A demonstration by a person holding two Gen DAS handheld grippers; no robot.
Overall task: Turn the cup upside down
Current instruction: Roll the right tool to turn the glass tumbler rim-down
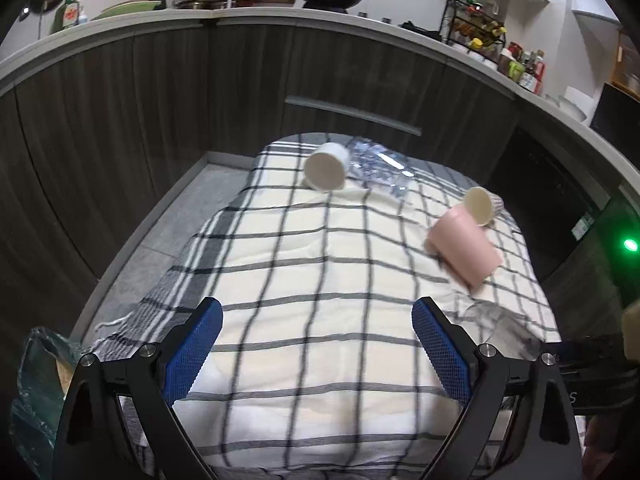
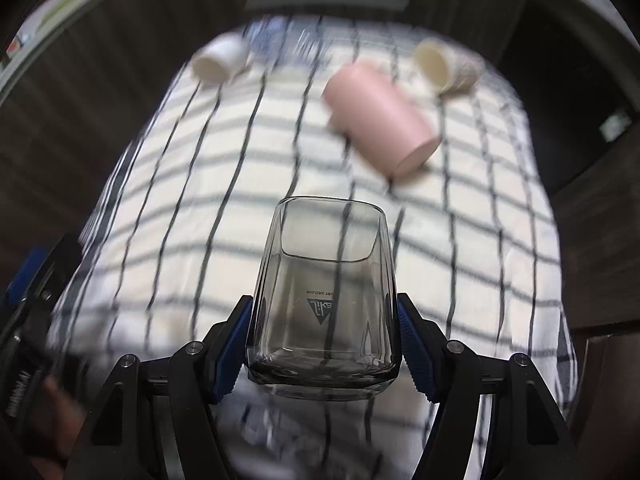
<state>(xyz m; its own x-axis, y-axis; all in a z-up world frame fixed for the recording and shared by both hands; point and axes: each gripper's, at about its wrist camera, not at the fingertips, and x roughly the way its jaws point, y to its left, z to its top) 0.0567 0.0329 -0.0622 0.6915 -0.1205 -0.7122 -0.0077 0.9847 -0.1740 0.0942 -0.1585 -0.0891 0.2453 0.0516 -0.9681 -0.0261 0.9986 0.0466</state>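
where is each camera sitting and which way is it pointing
Left wrist: sits on the open left claw, facing across the checked cloth toward the cabinets; its blue fingers show.
Right wrist: sits on the right claw, which is shut on a clear glass, facing the same cloth.
Shared: pink cup, white cup.
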